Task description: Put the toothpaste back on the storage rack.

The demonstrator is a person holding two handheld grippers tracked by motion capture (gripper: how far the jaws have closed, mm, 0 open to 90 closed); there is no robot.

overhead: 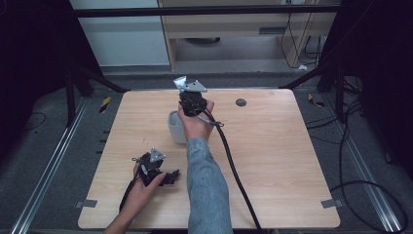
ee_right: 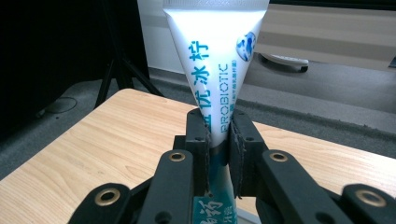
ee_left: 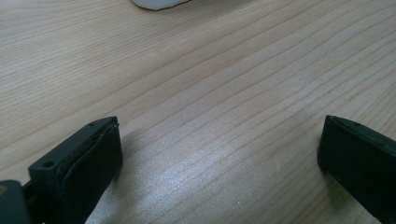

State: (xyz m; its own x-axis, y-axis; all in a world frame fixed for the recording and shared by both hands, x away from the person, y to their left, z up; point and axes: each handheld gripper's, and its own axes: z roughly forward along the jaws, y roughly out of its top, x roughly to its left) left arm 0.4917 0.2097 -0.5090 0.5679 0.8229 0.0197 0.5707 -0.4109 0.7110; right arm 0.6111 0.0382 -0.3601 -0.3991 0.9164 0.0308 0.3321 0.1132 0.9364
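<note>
Right gripper (ee_right: 218,140) clamps my toothpaste tube (ee_right: 215,65) upright, long axis vertical, just above and beside the white cup (overhead: 175,127), on the cup's far right side. Left gripper (ee_left: 219,154) rests wide open, empty, farther off on the table (overhead: 272,156).

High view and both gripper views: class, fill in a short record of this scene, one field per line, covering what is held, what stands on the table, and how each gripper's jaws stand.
Held thing: white tube with blue print, clamped upright, crimped end up
Right gripper: jaws shut on the tube
Left gripper: jaws wide apart, nothing between them, low over the table
On the table: white cup, beside the right hand
Also: dark round spot near the far edge
</note>
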